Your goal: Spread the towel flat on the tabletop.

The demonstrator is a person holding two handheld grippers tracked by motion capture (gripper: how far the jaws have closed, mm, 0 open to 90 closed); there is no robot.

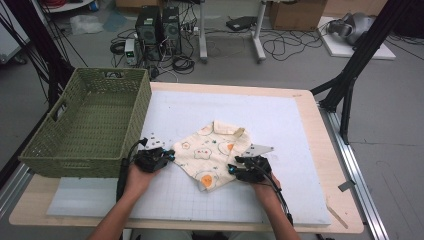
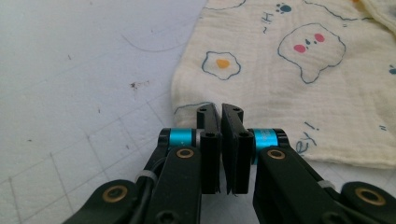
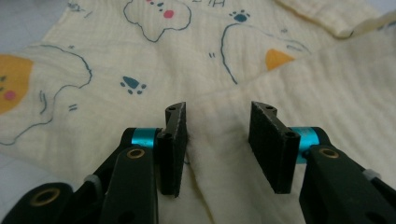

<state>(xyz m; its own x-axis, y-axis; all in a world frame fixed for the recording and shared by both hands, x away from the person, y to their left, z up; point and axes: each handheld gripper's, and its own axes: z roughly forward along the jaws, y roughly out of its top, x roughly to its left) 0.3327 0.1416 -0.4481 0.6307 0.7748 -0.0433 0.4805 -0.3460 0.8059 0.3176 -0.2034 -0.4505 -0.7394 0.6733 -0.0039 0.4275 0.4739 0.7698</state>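
Tongs: left tongs (image 2: pixel 220 109) pinched together at the cloth's (image 1: pixel 212 152) near-left hem, right tongs (image 3: pixel 218 112) parted over a raised fold, pads clear of it, the printed cloth lying mid-frame on the bench (image 1: pixel 280 115), green basket (image 1: pixel 85 125) at left.

Crinkled matt cotton garment (image 1: pixel 212 152)

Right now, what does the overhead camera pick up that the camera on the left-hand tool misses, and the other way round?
The high view takes in the green woven basket, the right gripper and the person's forearms. The left gripper view brings close the left gripper, its jaws shut at the cloth's edge, and a fried-egg print. Both show the cream printed garment on the white mat.
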